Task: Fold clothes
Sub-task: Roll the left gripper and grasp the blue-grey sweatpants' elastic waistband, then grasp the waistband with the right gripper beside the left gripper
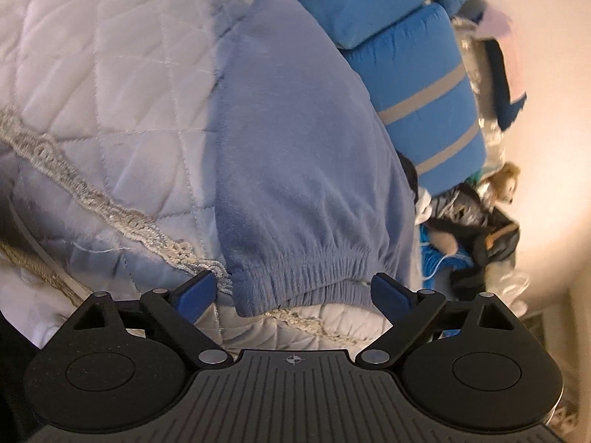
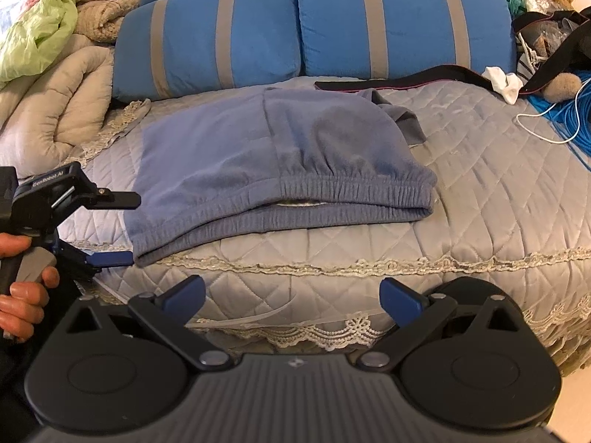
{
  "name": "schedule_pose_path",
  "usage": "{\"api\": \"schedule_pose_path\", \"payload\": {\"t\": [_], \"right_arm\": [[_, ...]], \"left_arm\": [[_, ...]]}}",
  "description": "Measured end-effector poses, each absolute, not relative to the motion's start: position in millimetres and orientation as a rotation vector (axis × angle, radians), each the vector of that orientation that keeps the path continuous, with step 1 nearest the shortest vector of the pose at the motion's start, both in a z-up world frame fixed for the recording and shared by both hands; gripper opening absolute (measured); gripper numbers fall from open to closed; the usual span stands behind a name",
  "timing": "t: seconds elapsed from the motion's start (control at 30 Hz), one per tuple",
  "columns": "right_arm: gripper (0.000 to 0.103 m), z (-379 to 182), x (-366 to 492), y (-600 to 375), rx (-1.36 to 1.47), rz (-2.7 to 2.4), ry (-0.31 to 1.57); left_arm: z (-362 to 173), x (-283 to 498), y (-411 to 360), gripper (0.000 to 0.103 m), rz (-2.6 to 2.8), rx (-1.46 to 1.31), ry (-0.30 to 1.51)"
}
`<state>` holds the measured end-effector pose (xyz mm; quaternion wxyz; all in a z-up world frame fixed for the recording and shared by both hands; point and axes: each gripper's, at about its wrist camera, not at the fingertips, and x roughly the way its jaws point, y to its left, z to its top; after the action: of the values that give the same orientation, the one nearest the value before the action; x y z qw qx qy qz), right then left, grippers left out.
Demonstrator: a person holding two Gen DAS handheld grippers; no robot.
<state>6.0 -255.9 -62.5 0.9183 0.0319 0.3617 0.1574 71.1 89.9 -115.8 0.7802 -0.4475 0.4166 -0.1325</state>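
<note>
While the blue-grey fleece sweatpants lie folded lengthwise on the quilted bedspread, elastic waistband toward the near edge of the bed, the left gripper sits at the waistband's left corner.

Left gripper: jaws spread wide, one above and one below the corner as the right wrist view shows it; pads not pressing on cloth. In its own view the waistband lies between the blue fingertips. A hand holds its grip at the left edge of the right wrist view.

Right gripper: jaws apart, nothing between them. It hangs over the lace trim of the bed's front edge, short of the garment.

Surroundings: two blue striped pillows behind the sweatpants; black strap and blue cable to the right, clear of the garment. Far end of the legs is bunched near the pillows; exact layout there is hard to read.

Step in hand (judgement): approach to grasp the waistband for a crosswise fold, waist toward the leg end or the reverse.

Next move calls for: left jaws closing on both layers at the corner, right gripper advancing to the right corner for a matching grasp, then an even lift so the layers do not slide apart.
</note>
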Motion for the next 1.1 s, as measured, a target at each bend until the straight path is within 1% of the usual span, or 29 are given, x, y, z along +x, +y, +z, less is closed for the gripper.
{"api": "schedule_pose_path", "payload": {"t": [0.1,0.13,0.2,0.43,0.47,0.5,0.53,0.57,0.6,0.63,0.7,0.77,0.9,1.1], "right_arm": [[0.103,-63,6,-256,0.070,0.328,0.746],[0.103,-63,6,-256,0.070,0.329,0.745],[0.103,-63,6,-256,0.073,0.330,0.746],[0.103,-64,6,-256,0.080,0.331,0.752],[0.103,-64,7,-256,0.081,0.331,0.754],[0.103,-65,7,-257,0.083,0.330,0.755],[0.103,-65,7,-257,0.085,0.330,0.756],[0.103,-65,7,-257,0.088,0.331,0.757],[0.103,-65,7,-257,0.090,0.331,0.759],[0.103,-65,8,-257,0.093,0.332,0.760],[0.103,-66,8,-258,0.098,0.333,0.762],[0.103,-66,8,-258,0.102,0.334,0.765],[0.103,-67,9,-259,0.112,0.336,0.770],[0.103,-69,9,-265,0.121,0.328,0.765]], "left_arm": [[-120,70,91,0.080,-0.288,-1.007,0.892],[-123,70,92,0.070,-0.296,-1.039,0.893],[-128,71,92,0.069,-0.308,-1.090,0.895],[-134,75,86,0.068,-0.311,-1.111,0.897],[-134,74,86,0.065,-0.309,-1.109,0.898],[-134,74,87,0.061,-0.301,-1.104,0.901],[-133,73,88,0.051,-0.293,-1.098,0.904],[-132,71,90,0.045,-0.284,-1.095,0.902],[-130,69,91,0.032,-0.273,-1.097,0.890],[-127,67,93,0.027,-0.262,-1.094,0.875],[-120,64,95,0.026,-0.250,-1.077,0.849],[-114,65,95,0.015,-0.242,-1.048,0.848],[-100,67,91,0.009,-0.235,-0.986,0.854],[-77,63,83,0.008,-0.266,-0.894,0.829]]}}
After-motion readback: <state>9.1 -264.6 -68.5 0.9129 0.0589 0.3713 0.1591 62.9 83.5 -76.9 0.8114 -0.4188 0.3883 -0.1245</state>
